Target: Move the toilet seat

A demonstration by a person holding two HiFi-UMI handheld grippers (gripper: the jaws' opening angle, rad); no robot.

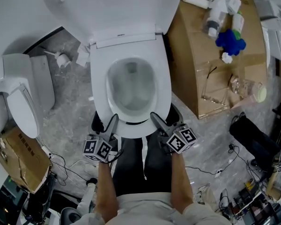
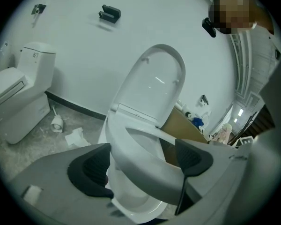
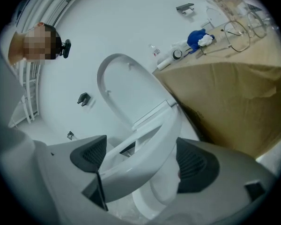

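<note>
A white toilet fills the middle of the head view, its lid standing up against the wall. The toilet seat is a white ring over the bowl. Its front edge is raised slightly off the bowl rim in both gripper views. My left gripper is shut on the front left of the seat, with one pad on each side of it. My right gripper is shut on the front right of the seat in the same way. The bowl shows below the lifted ring.
A large cardboard box carrying bottles and a blue object stands close on the toilet's right. A second toilet and a toilet brush are on the left. A small box and cables lie on the floor near my legs.
</note>
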